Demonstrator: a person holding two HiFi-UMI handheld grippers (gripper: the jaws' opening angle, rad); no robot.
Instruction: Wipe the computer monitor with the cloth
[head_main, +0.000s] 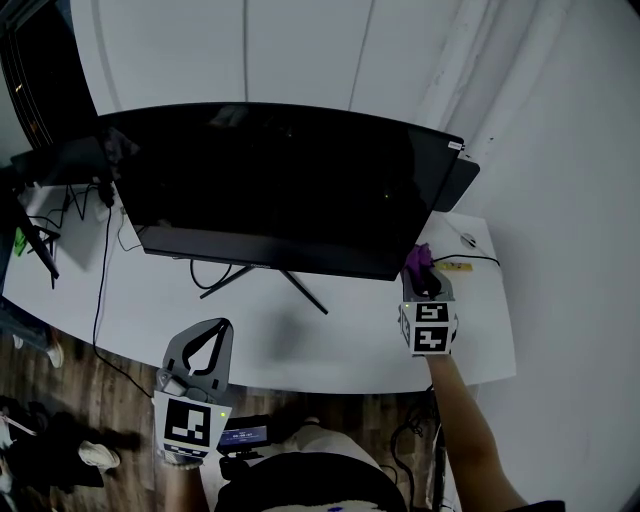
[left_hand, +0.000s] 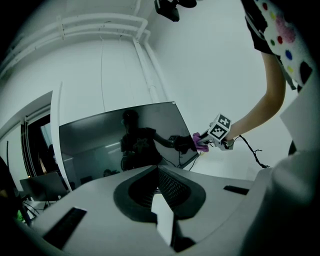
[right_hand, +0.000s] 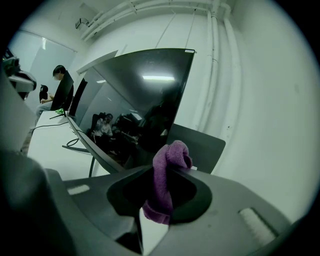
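A wide black monitor (head_main: 280, 185) stands on a white desk (head_main: 150, 310), screen dark. My right gripper (head_main: 424, 281) is shut on a purple cloth (head_main: 418, 259), held at the monitor's lower right corner; whether the cloth touches the screen I cannot tell. In the right gripper view the purple cloth (right_hand: 165, 182) sticks up between the jaws, with the monitor (right_hand: 135, 105) just ahead on the left. My left gripper (head_main: 212, 335) hangs over the desk's front edge, jaws shut with nothing in them. Its own view shows the monitor (left_hand: 120, 140) and the right gripper (left_hand: 202, 142) with cloth.
Cables (head_main: 105, 250) trail across the desk's left part and under the monitor's stand (head_main: 270, 280). A second dark screen (head_main: 60, 160) stands at the far left. A dark panel (right_hand: 197, 145) is behind the monitor's right side. A seated person (right_hand: 55, 85) is far off at another desk.
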